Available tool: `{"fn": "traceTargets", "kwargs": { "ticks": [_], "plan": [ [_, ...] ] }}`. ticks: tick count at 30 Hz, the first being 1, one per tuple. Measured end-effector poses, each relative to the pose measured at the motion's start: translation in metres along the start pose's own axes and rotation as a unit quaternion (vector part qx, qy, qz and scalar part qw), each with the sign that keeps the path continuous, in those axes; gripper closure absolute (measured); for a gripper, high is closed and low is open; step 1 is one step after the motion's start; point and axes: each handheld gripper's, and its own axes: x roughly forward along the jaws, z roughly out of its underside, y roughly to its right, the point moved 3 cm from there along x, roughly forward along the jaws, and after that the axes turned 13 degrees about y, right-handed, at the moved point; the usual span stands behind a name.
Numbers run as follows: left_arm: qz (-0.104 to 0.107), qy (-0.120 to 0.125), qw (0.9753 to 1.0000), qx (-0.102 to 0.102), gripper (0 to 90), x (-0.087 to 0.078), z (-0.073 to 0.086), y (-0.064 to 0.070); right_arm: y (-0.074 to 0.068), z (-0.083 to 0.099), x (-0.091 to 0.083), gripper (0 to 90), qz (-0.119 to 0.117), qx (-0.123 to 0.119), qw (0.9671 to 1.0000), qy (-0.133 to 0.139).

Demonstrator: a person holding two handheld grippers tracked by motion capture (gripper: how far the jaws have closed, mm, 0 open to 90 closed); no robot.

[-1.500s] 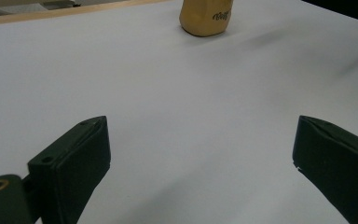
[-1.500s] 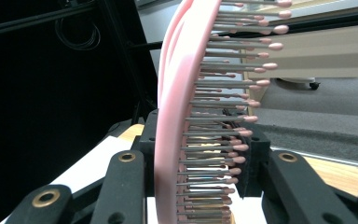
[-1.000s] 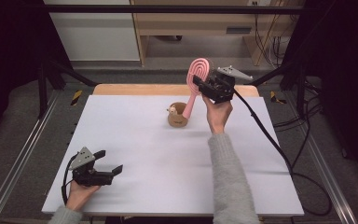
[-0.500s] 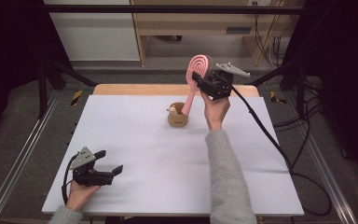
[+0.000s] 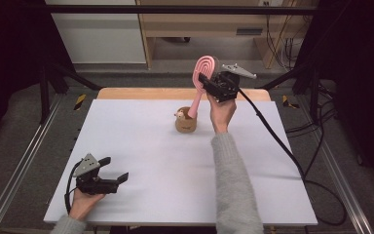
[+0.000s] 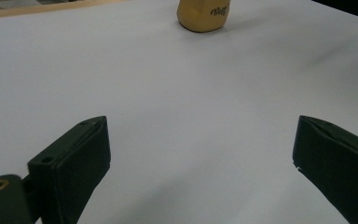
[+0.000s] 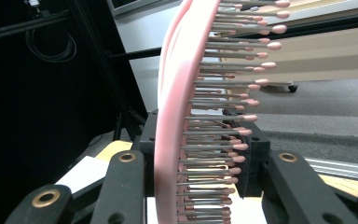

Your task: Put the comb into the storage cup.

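A pink hairbrush (image 5: pixel 203 69) stands tilted, its handle reaching down into a small tan holder (image 5: pixel 186 123) at the back middle of the white table (image 5: pixel 156 165). My right gripper (image 5: pixel 206 82) is raised above the holder and shut on the brush just below its head. In the right gripper view the brush (image 7: pixel 175 93) rises edge-on between the jaws of that gripper (image 7: pixel 205 186), its bristles pointing right. My left gripper (image 5: pixel 115 168) rests low at the near left of the table, open and holding nothing. The left gripper view looks past its own gripper (image 6: pixel 200 140) to the holder (image 6: pixel 203 14) far ahead.
A wooden strip (image 5: pixel 141 93) runs along the table's far edge, with metal frame rails (image 5: pixel 24 161) at both sides. The right gripper's black cable (image 5: pixel 282 151) trails across the table's right side. A shelf unit (image 5: pixel 199 29) stands behind.
The right gripper with the hairbrush has shifted slightly up and to the left. The left gripper has stayed put.
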Motion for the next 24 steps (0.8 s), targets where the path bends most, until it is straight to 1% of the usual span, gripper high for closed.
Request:
{"fn": "traceTargets", "kwargs": {
  "ticks": [3,7,9,16,21,24],
  "plan": [
    [0.0,0.0,1.0,0.0,4.2,0.0,0.0,0.0,0.001,0.001,0.003,62.8,0.004,0.005,1.0,-0.001],
    [0.0,-0.001,1.0,0.0,4.3,0.0,0.0,0.0,0.002,0.004,0.006,62.8,0.005,0.002,1.0,-0.001],
    [0.0,-0.001,1.0,0.0,4.3,0.0,0.0,0.0,0.002,0.005,0.008,62.8,0.005,0.006,1.0,-0.002],
    [0.001,-0.003,1.0,0.001,4.2,0.0,0.001,0.0,0.002,0.009,0.013,62.8,0.008,0.002,0.9999,-0.005],
    [0.0,-0.002,1.0,0.0,4.2,0.0,0.001,0.0,0.003,0.014,0.017,62.9,0.018,-0.003,0.9998,-0.01],
    [0.0,-0.003,1.0,0.001,4.2,0.0,0.001,0.0,0.003,0.017,0.018,62.9,0.019,-0.005,0.9998,-0.011]
  ]
}}
